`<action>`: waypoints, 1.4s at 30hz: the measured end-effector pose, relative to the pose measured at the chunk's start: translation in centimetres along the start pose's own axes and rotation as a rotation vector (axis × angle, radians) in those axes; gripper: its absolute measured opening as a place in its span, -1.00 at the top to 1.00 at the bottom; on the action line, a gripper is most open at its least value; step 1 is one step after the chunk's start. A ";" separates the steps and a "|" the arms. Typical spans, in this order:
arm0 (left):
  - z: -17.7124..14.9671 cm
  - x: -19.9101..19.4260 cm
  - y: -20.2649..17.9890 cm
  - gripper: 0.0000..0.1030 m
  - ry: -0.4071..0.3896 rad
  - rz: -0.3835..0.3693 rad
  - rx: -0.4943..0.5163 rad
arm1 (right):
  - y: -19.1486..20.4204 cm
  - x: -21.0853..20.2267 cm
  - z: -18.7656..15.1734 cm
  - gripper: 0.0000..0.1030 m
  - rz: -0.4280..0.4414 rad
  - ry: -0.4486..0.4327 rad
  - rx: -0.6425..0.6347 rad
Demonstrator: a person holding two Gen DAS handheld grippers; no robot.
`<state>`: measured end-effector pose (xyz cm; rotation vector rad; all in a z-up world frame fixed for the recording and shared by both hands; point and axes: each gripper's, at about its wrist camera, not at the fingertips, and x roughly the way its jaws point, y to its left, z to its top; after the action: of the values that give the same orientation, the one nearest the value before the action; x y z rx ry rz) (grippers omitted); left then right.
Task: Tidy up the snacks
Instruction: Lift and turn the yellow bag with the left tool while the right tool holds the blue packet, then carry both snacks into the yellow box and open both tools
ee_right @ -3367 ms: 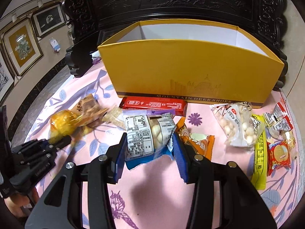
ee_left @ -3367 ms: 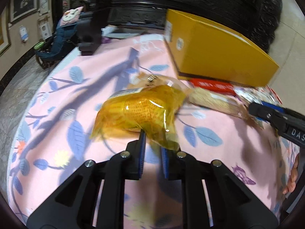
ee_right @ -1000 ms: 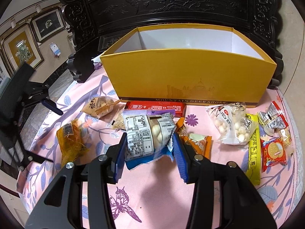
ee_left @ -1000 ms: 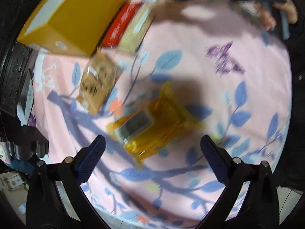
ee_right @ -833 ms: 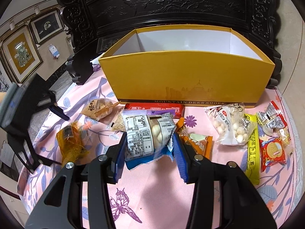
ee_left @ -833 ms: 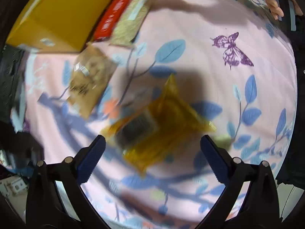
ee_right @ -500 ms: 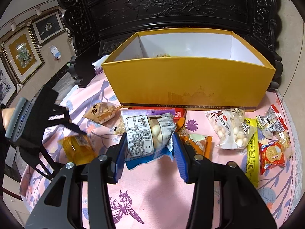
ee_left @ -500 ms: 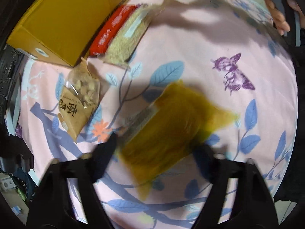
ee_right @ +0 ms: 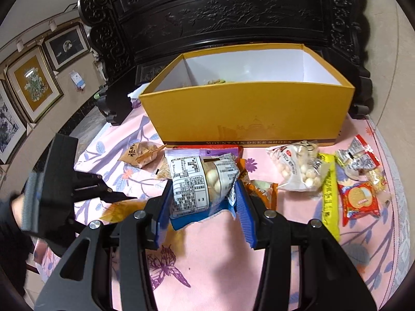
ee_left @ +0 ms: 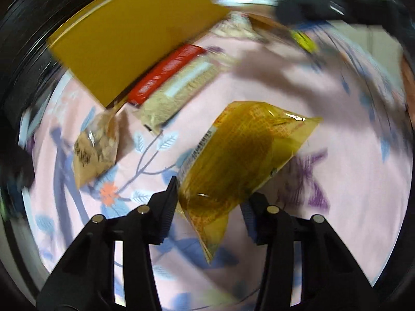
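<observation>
Glossy clear-yellow plastic snack bag [ee_left: 241, 155] – matt pink printed cloth [ee_left: 350, 155], matt yellow cardboard box [ee_right: 249, 111], dark carved wood cabinet [ee_right: 220, 18].

A tall piece of dark carved wooden furniture [ee_right: 233, 20] stands behind the far edge of the table, whose top is covered by a pink cloth [ee_right: 233, 272] printed with leaves and butterflies. On the beige wall [ee_right: 33, 7] to the left hang framed pictures [ee_right: 33, 88] under small track lights [ee_right: 52, 24]. The floor [ee_right: 85, 127] there is dark polished stone.
</observation>
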<state>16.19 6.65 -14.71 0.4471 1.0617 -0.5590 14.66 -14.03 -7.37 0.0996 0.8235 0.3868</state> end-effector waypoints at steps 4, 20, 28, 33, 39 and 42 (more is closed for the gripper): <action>-0.6 -1.5 1.0 0.12 -0.106 0.043 -0.333 | -0.4 -1.0 -0.2 0.09 -0.009 -0.022 0.003; 5.9 -6.8 -0.3 0.12 -0.343 0.131 -0.572 | -1.1 -3.7 0.9 0.09 -0.037 -0.112 0.002; 8.2 -7.8 0.9 0.12 -0.373 0.137 -0.573 | -2.6 -3.9 2.5 0.09 -0.059 -0.133 0.016; 11.3 -8.1 2.6 0.12 -0.376 0.138 -0.561 | -3.3 -3.2 5.8 0.09 -0.063 -0.142 0.003; 16.6 -7.3 6.3 0.12 -0.368 0.155 -0.574 | -5.0 -0.5 12.9 0.09 -0.078 -0.155 0.012; 19.7 -5.9 8.7 0.05 -0.354 0.168 -0.590 | -5.8 1.3 15.9 0.09 -0.071 -0.146 0.024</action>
<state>32.96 2.97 -0.41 -0.0832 0.7890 -0.1468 28.75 -17.92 1.18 0.1193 0.6855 0.2993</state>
